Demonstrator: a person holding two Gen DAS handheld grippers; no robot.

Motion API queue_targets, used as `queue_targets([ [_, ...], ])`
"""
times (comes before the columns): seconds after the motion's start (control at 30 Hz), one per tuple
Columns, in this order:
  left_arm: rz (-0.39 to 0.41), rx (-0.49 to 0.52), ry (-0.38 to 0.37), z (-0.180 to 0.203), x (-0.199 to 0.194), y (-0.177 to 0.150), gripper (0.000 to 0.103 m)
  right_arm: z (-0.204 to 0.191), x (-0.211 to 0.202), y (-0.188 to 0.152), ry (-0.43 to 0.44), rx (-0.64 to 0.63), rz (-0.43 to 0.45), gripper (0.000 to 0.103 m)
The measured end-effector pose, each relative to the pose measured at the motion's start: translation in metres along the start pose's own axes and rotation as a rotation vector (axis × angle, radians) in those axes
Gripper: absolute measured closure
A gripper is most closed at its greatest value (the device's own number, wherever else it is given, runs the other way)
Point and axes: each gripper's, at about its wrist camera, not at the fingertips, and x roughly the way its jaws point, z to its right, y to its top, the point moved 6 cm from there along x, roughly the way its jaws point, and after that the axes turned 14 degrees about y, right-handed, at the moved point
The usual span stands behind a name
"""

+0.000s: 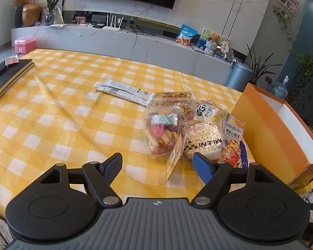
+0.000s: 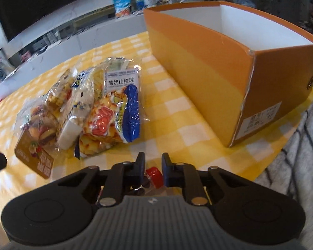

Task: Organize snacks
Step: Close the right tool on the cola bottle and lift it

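Observation:
A pile of snack bags [image 1: 189, 125] lies on the yellow checked tablecloth [image 1: 62, 108], next to an open orange box [image 1: 275, 133]. A flat grey-white packet [image 1: 125, 91] lies apart, further back. My left gripper [image 1: 156, 164] is open and empty, just in front of the dried-fruit bag [image 1: 164, 133]. In the right wrist view the pile [image 2: 98, 108] is ahead on the left and the orange box [image 2: 229, 66] on the right. My right gripper [image 2: 153, 171] is shut on a small snack packet with a red part [image 2: 154, 176], low over the cloth.
A black notebook with a pen [image 1: 6, 75] lies at the table's far left. A grey-striped cloth [image 2: 298, 156] lies by the table's right edge. Behind the table stands a white TV bench [image 1: 135, 39] with a router and items.

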Motion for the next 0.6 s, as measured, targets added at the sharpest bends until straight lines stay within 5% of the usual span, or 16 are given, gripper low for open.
queue_targets([
  [0.43, 0.05, 0.078, -0.041, 0.026, -0.017, -0.002, 0.013, 0.008, -0.037, 0.02, 0.075, -0.144, 0.084, 0.103],
  [0.6, 0.055, 0.09, -0.023, 0.029, -0.02, -0.001, 0.013, 0.026, -0.028, 0.012, 0.121, -0.035, 0.006, 0.103],
])
